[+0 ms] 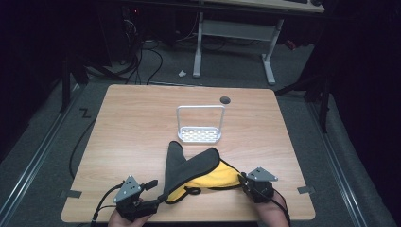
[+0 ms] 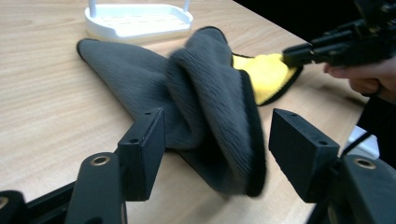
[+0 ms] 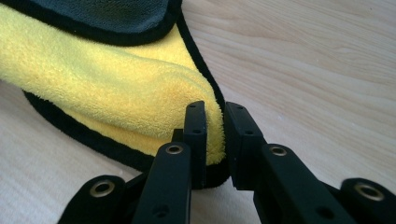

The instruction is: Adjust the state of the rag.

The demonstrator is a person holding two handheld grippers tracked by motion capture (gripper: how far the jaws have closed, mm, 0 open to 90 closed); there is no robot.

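A cloth, grey on one side, yellow on the other and trimmed in black, lies bunched on the wooden table near its front edge. My left gripper is open at the cloth's near left end. In the left gripper view the grey fold reaches in between the wide-apart jaws of that gripper. My right gripper is shut on the yellow edge at the cloth's right. The right gripper view shows its jaws pinching the yellow pile.
A white rack with a wire handle stands just beyond the cloth, at the table's middle. A dark round hole sits near the far edge. Tape strips mark the front corners. A desk frame stands on the floor behind.
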